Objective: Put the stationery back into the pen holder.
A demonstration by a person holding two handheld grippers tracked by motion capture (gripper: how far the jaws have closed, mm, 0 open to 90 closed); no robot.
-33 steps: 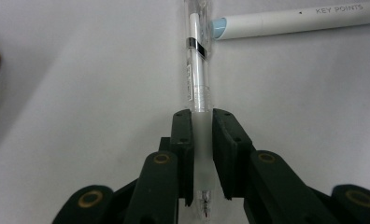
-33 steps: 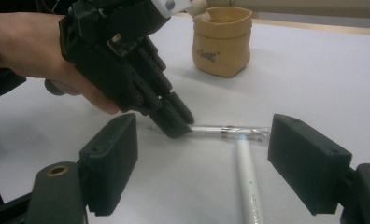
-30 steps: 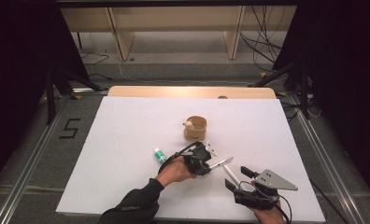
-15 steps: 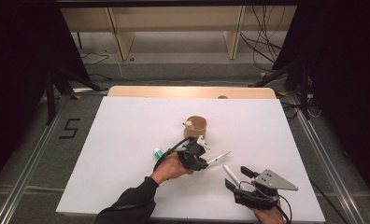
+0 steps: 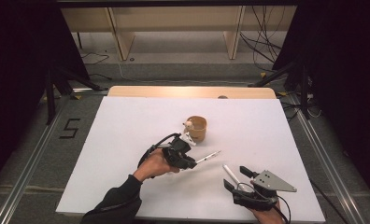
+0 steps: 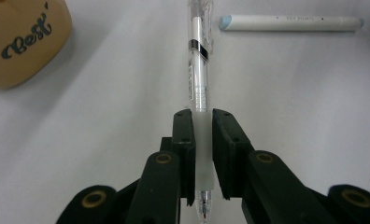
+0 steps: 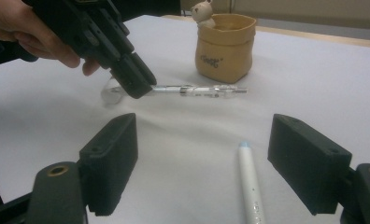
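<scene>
While gripping a clear pen [image 6: 198, 79] by its frosted grip section, left gripper [image 6: 201, 154] pinching it between both jaws, tip pointing back toward the camera, barrel running straight ahead over the white table [image 5: 127, 130]. Seen from the high view, hovering mid-table with the left hand [image 5: 156, 164] wrapped around the tool, pen sticking out to the right, apparently raised a little off the surface, a faint shadow lying beneath it in the right gripper view.

Sitting just beyond the left gripper: tan pouch-shaped holder [image 5: 196, 128] with dark lettering on its side and a small bear figure [image 7: 203, 11] perched at its rim. Upright, near the pen's far end but apart from it.

Lying flat on the table nearer the person: white marker [image 7: 249, 186] with a pale blue end, between the spread jaws of the right gripper [image 7: 216, 163], touching neither. Right gripper gaping wide, resting low at the near right edge of the table, grey three-cornered plate [image 5: 273, 182] on top. Marker and clear pen well apart.
</scene>
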